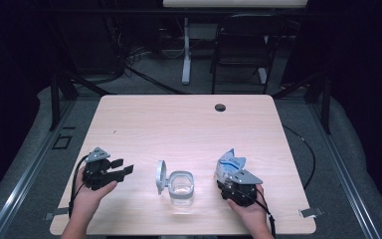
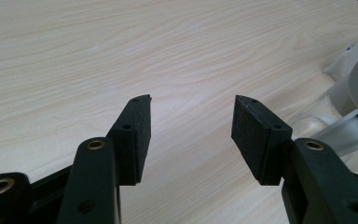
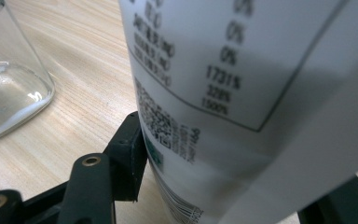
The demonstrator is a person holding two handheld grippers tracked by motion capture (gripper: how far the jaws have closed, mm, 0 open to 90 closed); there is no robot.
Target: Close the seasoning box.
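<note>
The right gripper (image 1: 230,175) pinches a soft, crinkly pouch (image 1: 230,164) at its base, at three o'clock from the fragile glass jar (image 1: 181,186); the left gripper (image 1: 122,168) is spread.

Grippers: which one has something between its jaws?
The right gripper: its jaws flank a white printed pouch. The left gripper stands open over bare table.

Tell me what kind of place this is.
Probably a lab or recording workspace, not a home. A bare wooden table stands on grey carpet among dark metal frame legs, floor cables and a folding chair, with another table's leg behind.
</note>
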